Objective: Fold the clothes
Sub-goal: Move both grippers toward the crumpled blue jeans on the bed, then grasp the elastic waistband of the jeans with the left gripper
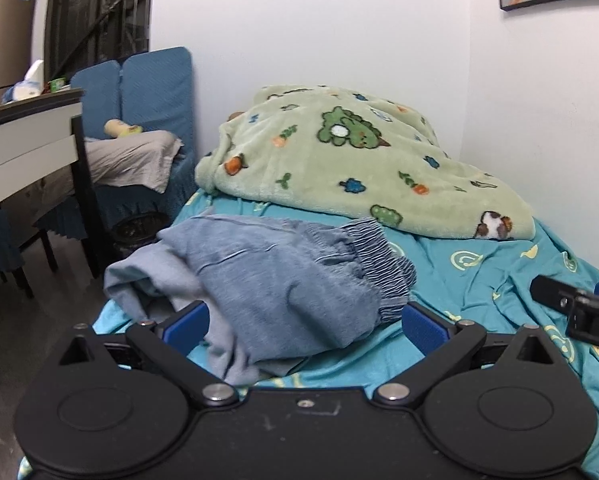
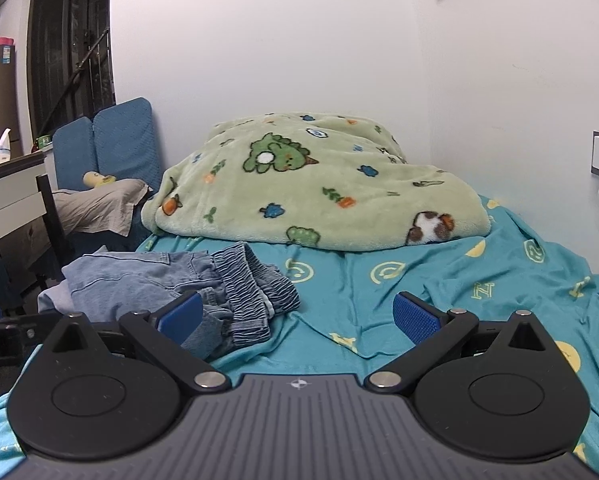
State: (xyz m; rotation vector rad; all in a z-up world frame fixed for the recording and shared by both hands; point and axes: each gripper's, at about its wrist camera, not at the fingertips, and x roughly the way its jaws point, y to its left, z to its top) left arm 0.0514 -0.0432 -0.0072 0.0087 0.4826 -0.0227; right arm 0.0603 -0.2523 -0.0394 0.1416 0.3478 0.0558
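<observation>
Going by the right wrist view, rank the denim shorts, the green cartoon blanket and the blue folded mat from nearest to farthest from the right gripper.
1. Denim shorts, just ahead on the left, by the left finger of the right gripper.
2. Green cartoon blanket, centre, farther up the bed.
3. Blue folded mat, far left, against the wall.

Both tools, left tool [image 1: 305,322] and right tool [image 2: 297,316], are matte black with round hubs, silver screws and blue ribbed pads [image 2: 415,318].
</observation>
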